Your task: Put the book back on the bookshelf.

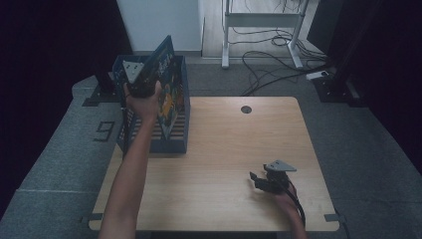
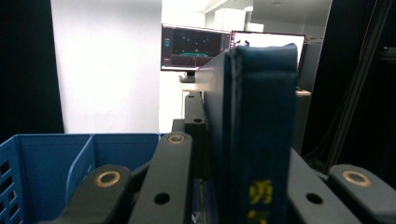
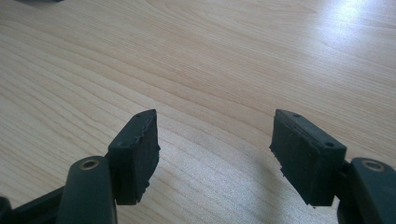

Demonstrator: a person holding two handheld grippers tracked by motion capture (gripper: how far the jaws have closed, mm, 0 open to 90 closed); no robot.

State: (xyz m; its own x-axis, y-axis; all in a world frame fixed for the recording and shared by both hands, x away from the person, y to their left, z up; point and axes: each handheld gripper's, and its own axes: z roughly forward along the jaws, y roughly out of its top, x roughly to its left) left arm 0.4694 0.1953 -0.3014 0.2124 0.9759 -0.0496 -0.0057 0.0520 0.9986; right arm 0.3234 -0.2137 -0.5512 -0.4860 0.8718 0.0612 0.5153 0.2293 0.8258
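Note:
A dark blue book (image 1: pixel 166 92) with a colourful cover stands tilted on edge over the blue slatted crate (image 1: pixel 174 145) at the table's far left. My left gripper (image 1: pixel 151 83) is shut on the book's upper edge, above the crate. In the left gripper view, the book's spine (image 2: pixel 254 140) with yellow characters rises between the jaws, and the crate's inner walls (image 2: pixel 46 163) lie below. Near the front right of the wooden table (image 1: pixel 219 149), my right gripper (image 1: pixel 256 180) rests low. It is open (image 3: pixel 215 140), with bare wood (image 3: pixel 210 56) between its pads.
A round cable hole (image 1: pixel 246 109) sits at the table's far edge. Behind the table are grey carpet, loose cables (image 1: pixel 268 59) and a white desk frame (image 1: pixel 261 20). The left gripper view looks out at two lit monitors (image 2: pixel 196 46) beyond the crate.

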